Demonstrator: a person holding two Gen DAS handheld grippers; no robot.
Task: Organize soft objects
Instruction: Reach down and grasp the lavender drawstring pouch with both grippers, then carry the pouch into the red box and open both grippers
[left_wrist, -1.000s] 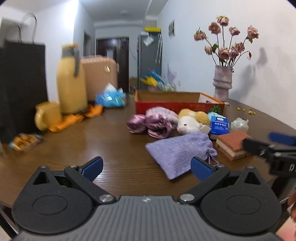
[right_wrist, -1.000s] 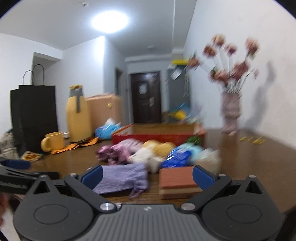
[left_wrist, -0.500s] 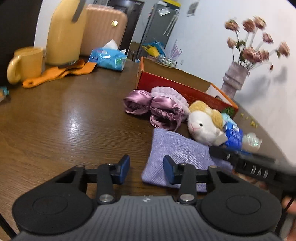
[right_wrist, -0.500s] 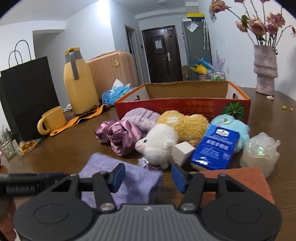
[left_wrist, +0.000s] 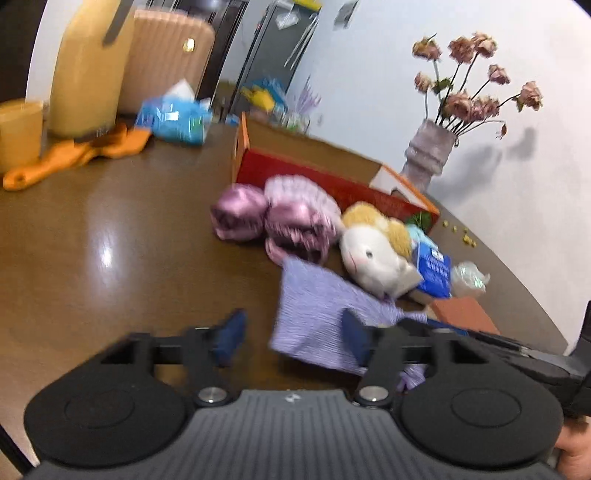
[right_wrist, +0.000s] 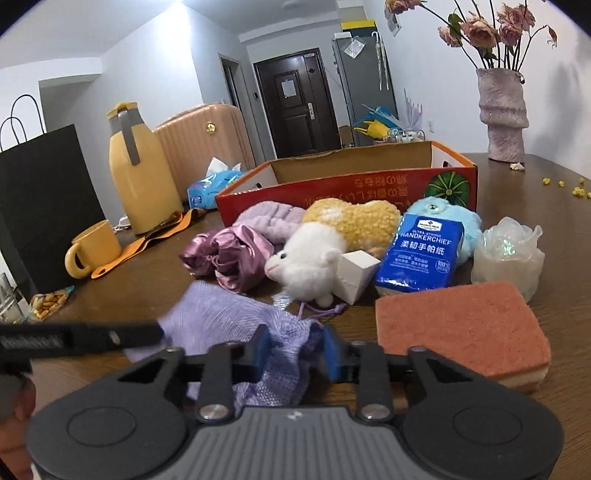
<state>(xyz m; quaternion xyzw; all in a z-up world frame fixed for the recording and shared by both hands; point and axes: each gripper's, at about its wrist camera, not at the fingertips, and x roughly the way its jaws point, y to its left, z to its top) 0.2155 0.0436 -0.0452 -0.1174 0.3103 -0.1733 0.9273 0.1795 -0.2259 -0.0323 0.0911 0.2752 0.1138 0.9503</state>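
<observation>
A lilac drawstring pouch (right_wrist: 236, 325) lies on the brown table in front of a red cardboard box (right_wrist: 347, 192). My right gripper (right_wrist: 295, 350) is shut on the pouch's gathered neck. My left gripper (left_wrist: 291, 336) is open, with the pouch's (left_wrist: 317, 314) left edge between its fingers. Behind the pouch lie a pink satin scrunchie (right_wrist: 229, 251), a lilac plush headband (right_wrist: 269, 221), a white and yellow plush sheep (right_wrist: 325, 247) and a pale blue plush toy (right_wrist: 443, 218).
A rust sponge (right_wrist: 458, 328), a blue handkerchief pack (right_wrist: 421, 254), a white block (right_wrist: 354, 269) and a clear bag (right_wrist: 509, 254) lie at the right. A yellow jug (right_wrist: 140, 173), mug (right_wrist: 92, 251), black bag (right_wrist: 40, 206) and vase (right_wrist: 502, 114) stand around.
My right gripper has closed onto the pouch's neck. My left gripper has opened wider and shifted so the pouch's left edge lies between its fingers.
</observation>
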